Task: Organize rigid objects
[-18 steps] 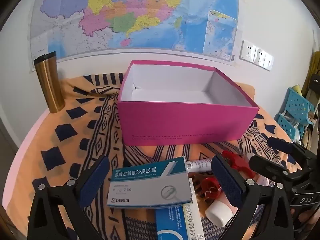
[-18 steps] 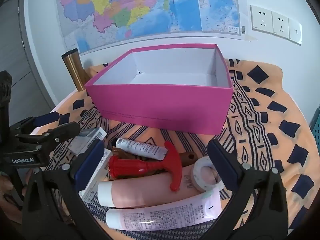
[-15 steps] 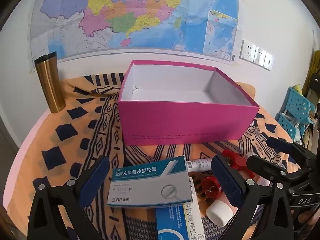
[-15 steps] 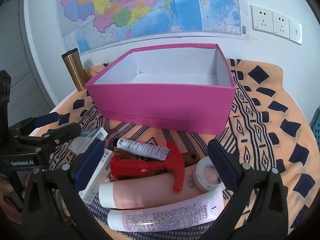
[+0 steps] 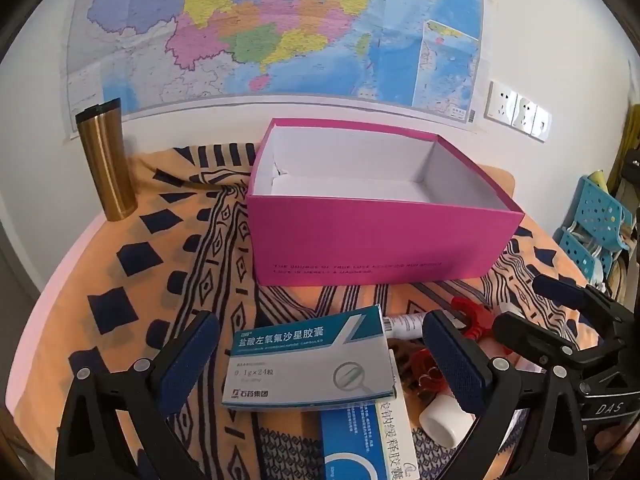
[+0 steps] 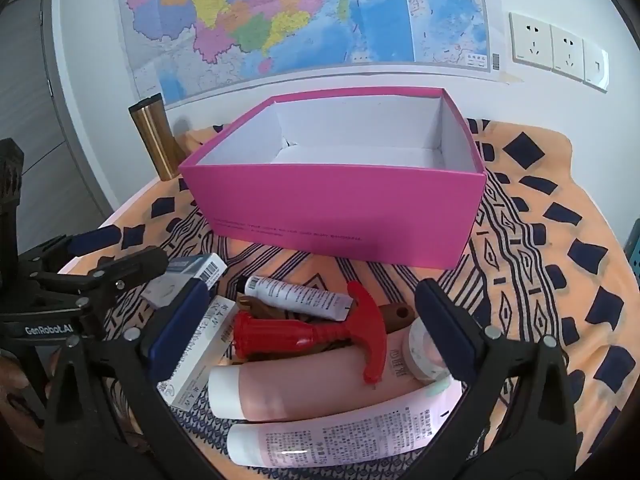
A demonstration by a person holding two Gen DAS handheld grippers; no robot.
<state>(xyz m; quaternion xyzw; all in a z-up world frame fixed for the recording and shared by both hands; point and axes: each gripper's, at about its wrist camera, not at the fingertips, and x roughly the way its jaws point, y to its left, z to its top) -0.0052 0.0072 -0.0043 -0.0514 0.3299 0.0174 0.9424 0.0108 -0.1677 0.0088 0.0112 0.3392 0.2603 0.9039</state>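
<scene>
Patterned orange cloth (image 5: 120, 288) is covering the table beneath a wall map (image 5: 280, 28), where a pink box (image 5: 380, 248) is sitting open and empty, a gold tumbler (image 5: 106, 160) standing well apart at its left.

Both hand-held grippers are hovering over the clutter heaped in front of the box, tilting downward with jaws spread wide and nothing between the pads. The left gripper (image 5: 320, 364) is straddling a teal-and-grey medicine carton (image 5: 312, 364), which is lying flat atop a second blue-and-white carton (image 5: 360, 440). The right gripper (image 6: 316, 328) is hanging above a red T-handled tool (image 6: 320, 332), a small white tube (image 6: 296, 296), a pale pink tube (image 6: 304, 392), a printed pink tube (image 6: 340, 436) and a roll of tape (image 6: 424, 348), all touching or overlapping one another.

Sorting appears to be only just starting, since the box is holding nothing yet. Trouble looks likeliest in the pile itself: the red tool is resting across the pink tube and tape, so closing on it could be dragging its neighbours along or sending the round tubes rolling off the cloth. The flat carton is offering little height for the pads, and a shallow pinch could be letting it slip or shoving the carton beneath. With both grippers working close together, their frames could also be colliding.
</scene>
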